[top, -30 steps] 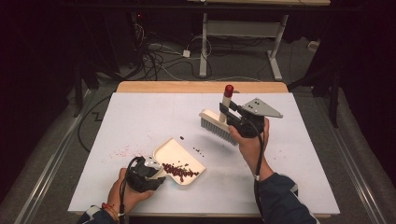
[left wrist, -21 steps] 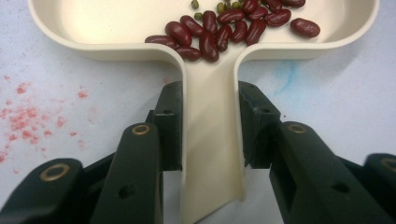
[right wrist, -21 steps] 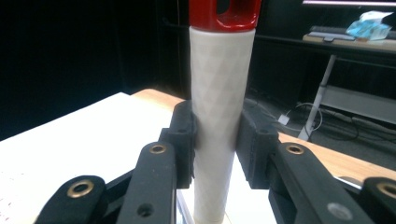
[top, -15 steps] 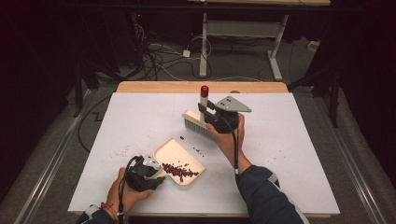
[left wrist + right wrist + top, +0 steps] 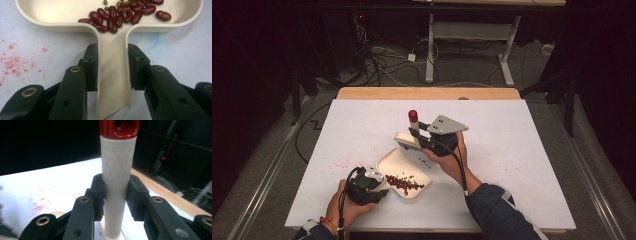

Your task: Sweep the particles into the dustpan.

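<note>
Dustpan sits on the white tabletop toward your near-left, its open mouth facing away from you and its handle pointing back at your left gripper, whose fingers are clamped on both sides of that handle. Red beans lie heaped in the half of the pan nearest the handle; the far half is bare. Your right gripper holds the brush by its pale handle, fingers closed on it from both sides, red cap upward. The brush head hangs just beyond the pan's far lip, near it; whether they touch you cannot tell.

You have wide bare tabletop to the right and behind the brush, out to the wooden strip along the far edge. The pan's near corner lies close to your front edge. Red stains mark the surface left of the pan.

Your left gripper view adds small green beans among the red ones and a faint blue smear right of the handle. Your right gripper view shows the diamond pattern on the brush handle.
</note>
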Demonstrator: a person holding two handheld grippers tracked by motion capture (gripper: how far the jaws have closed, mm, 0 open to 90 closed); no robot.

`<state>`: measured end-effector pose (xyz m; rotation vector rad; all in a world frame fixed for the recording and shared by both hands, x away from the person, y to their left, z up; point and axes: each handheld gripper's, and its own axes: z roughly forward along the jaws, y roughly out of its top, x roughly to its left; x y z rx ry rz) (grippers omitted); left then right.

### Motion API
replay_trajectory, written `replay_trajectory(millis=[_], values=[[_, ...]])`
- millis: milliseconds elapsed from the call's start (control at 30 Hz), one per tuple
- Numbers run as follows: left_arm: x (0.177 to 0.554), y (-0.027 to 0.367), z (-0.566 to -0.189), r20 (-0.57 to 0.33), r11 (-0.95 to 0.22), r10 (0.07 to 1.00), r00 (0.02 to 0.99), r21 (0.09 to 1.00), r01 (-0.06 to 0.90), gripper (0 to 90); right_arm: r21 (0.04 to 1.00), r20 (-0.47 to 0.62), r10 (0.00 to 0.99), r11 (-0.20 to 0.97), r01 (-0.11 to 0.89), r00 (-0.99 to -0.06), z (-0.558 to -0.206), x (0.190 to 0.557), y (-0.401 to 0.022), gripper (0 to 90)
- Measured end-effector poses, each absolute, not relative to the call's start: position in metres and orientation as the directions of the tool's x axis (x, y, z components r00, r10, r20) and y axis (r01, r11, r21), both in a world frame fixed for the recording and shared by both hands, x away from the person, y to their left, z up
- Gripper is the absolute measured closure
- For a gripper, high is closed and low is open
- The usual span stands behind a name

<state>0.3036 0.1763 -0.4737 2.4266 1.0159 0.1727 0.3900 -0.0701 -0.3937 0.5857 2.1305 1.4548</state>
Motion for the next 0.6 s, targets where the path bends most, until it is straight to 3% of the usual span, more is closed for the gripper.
replay_trajectory(millis=[600], values=[[0.305,0.185,-0.469,-0.095,-0.571,0.721,0.686,0.479,0.666,63.8,0.947,-0.152,0.59,0.317,0.054,-0.793,-0.4,0.361,-0.082,70.0]])
